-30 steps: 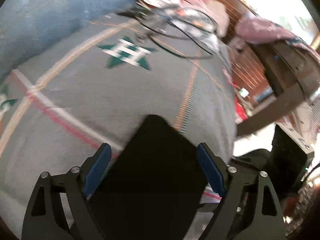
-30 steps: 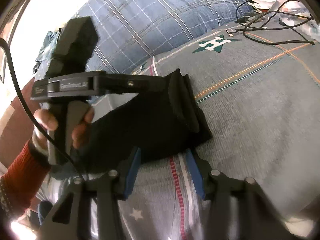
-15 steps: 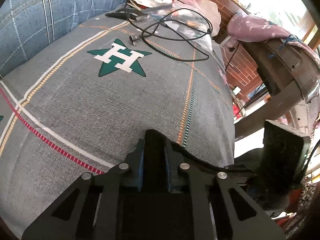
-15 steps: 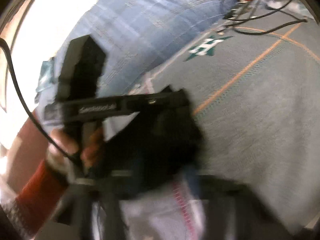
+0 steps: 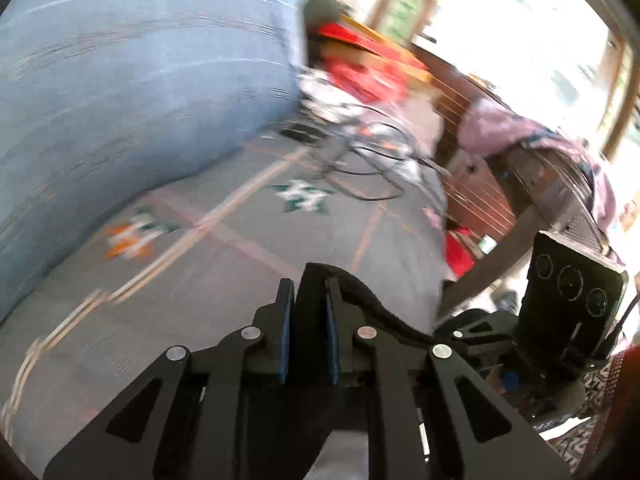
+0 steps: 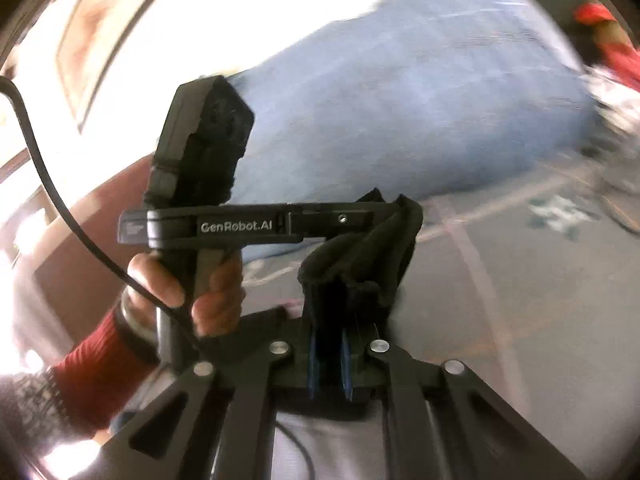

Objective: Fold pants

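The black pants are folded into a small thick bundle and hang above the grey bedspread. My left gripper is shut on one end of the bundle, its blue pads pressing the cloth from both sides. In the right wrist view my right gripper is shut on the near end of the pants, and the left gripper grips the far end, held by a hand in a red sleeve. The cloth sags between the two grips.
A blue checked pillow lies at the back left of the bed. Black cables and red and white bags clutter the far end. A dark wooden chair with pinkish cloth stands beside the bed on the right.
Both grippers closed on the folded pants lying on the bedspread and lifted them up off it. Both views tilted upward, showing more pillow and window.
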The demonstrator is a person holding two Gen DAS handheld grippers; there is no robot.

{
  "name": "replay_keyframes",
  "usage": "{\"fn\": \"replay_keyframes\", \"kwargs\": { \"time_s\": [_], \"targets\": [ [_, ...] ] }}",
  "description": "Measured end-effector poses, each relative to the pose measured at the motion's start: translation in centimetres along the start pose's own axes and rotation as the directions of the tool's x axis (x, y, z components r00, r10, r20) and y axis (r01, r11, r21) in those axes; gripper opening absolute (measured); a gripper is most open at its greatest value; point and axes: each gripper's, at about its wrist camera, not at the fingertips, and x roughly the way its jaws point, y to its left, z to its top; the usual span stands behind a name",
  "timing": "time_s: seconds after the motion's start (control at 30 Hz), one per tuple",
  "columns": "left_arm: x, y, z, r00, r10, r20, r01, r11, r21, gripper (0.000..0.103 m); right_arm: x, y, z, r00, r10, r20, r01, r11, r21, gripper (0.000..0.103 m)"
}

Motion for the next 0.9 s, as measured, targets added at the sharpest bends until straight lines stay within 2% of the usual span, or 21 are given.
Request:
{"fn": "replay_keyframes", "kwargs": {
  "time_s": [0.1, 0.17, 0.2, 0.27, 0.3, 0.33, 0.37, 0.43, 0.47, 0.53, 0.57, 0.63, 0.73, 0.8, 0.87, 0.9],
  "targets": [
    [-3.7, 4.0, -4.4, 0.997, 0.080, 0.025, -0.076, 0.989, -0.130, 0.013, 4.3, 3.5, -0.9, 0.991, 0.095, -0.098, -0.102, 0.992, -0.073, 0.008],
    [-5.0, 7.1, -7.6, 0.983, 0.182, 0.014, -0.174, 0.958, -0.229, 0.013, 8.1, 4.9, -2.4, 0.976, 0.128, -0.177, -0.146, 0.985, -0.091, 0.009],
    [-5.5, 8.6, -9.0, 0.976, 0.216, -0.002, -0.208, 0.938, -0.276, 0.013, 10.2, 5.2, -3.3, 0.962, 0.146, -0.230, -0.168, 0.982, -0.080, 0.012],
    [-6.2, 10.8, -11.7, 0.963, 0.268, -0.032, -0.261, 0.895, -0.362, 0.015, 14.7, 5.3, -5.4, 0.913, 0.143, -0.382, -0.170, 0.985, -0.036, 0.020],
    [-6.6, 11.3, -12.6, 0.958, 0.283, -0.045, -0.279, 0.882, -0.380, 0.017, 16.2, 5.1, -6.2, 0.884, 0.125, -0.451, -0.146, 0.989, -0.010, 0.022],
    [-7.0, 11.6, -13.3, 0.954, 0.294, -0.051, -0.290, 0.875, -0.388, 0.024, 16.6, 5.1, -6.6, 0.872, 0.129, -0.471, -0.142, 0.990, 0.007, 0.022],
    [-7.4, 11.4, -13.9, 0.953, 0.299, -0.044, -0.292, 0.874, -0.389, 0.029, 16.0, 5.1, -6.2, 0.882, 0.142, -0.449, -0.154, 0.988, 0.009, 0.022],
    [-8.2, 10.8, -14.3, 0.958, 0.287, -0.016, -0.270, 0.878, -0.396, 0.055, 13.5, 4.6, -4.8, 0.896, 0.194, -0.399, -0.198, 0.980, 0.030, 0.029],
    [-8.3, 10.4, -14.3, 0.961, 0.278, 0.000, -0.254, 0.879, -0.403, 0.059, 12.1, 4.4, -4.3, 0.908, 0.203, -0.367, -0.204, 0.978, 0.037, 0.031],
    [-8.3, 9.3, -14.3, 0.964, 0.264, 0.025, -0.231, 0.883, -0.408, 0.060, 9.5, 2.8, -2.6, 0.945, 0.178, -0.276, -0.172, 0.984, 0.045, 0.046],
    [-8.1, 8.7, -14.1, 0.965, 0.260, 0.034, -0.225, 0.888, -0.402, 0.060, 8.4, 1.8, -1.8, 0.960, 0.146, -0.240, -0.139, 0.989, 0.046, 0.048],
    [-7.9, 8.0, -13.9, 0.964, 0.262, 0.045, -0.223, 0.888, -0.402, 0.060, 7.9, 0.9, -1.1, 0.961, 0.141, -0.240, -0.136, 0.990, 0.036, 0.048],
    [-7.6, 6.9, -14.2, 0.965, 0.257, 0.056, -0.211, 0.883, -0.420, 0.060, 8.0, 0.8, -1.2, 0.972, 0.007, -0.235, -0.019, 0.999, -0.049, 0.048],
    [-6.4, 5.9, -14.4, 0.961, 0.274, 0.035, -0.235, 0.877, -0.418, 0.060, 9.3, 0.9, -1.6, 0.968, -0.059, -0.245, 0.039, 0.995, -0.088, 0.048],
    [-5.3, 5.2, -14.5, 0.941, 0.338, 0.009, -0.304, 0.858, -0.415, 0.060, 10.3, 0.9, -1.7, 0.968, -0.105, -0.226, 0.076, 0.988, -0.136, 0.043],
    [-4.8, 5.1, -14.6, 0.929, 0.369, -0.004, -0.337, 0.844, -0.417, 0.060, 10.8, 0.8, -1.6, 0.967, -0.127, -0.222, 0.094, 0.984, -0.150, 0.038]
  ]
}}
